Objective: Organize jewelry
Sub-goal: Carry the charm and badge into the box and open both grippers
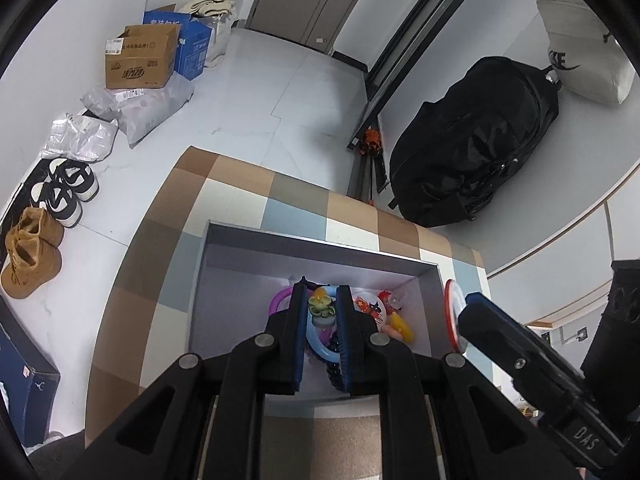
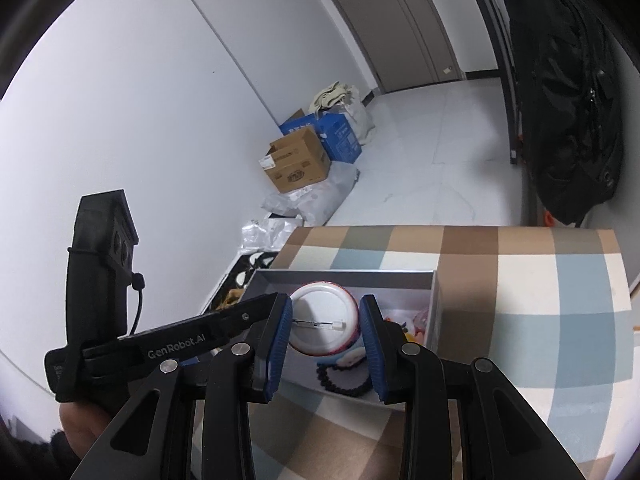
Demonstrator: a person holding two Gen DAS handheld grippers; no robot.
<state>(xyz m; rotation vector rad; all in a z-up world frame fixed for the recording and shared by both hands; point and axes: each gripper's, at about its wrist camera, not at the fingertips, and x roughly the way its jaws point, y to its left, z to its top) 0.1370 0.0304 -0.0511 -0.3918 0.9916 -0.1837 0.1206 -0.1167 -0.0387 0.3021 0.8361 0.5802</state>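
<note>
Surface: we see a checked cloth [image 1: 240, 192] under an open grey box [image 2: 344, 276], on a white tiled floor [image 1: 248, 92] with cartons [image 1: 140, 60], shoes [image 1: 68, 188] and a black bag [image 1: 472, 140] along the walls. Left gripper [image 1: 319, 312]: we see it narrowed onto a small flower piece [image 1: 320, 306] above the box. Right gripper [image 2: 325, 320]: clamped on a round pin badge [image 2: 324, 318], back facing us, over the box. Box contents: bead bracelet [image 2: 344, 380], rings and trinkets, mostly hidden behind the fingers.
</note>
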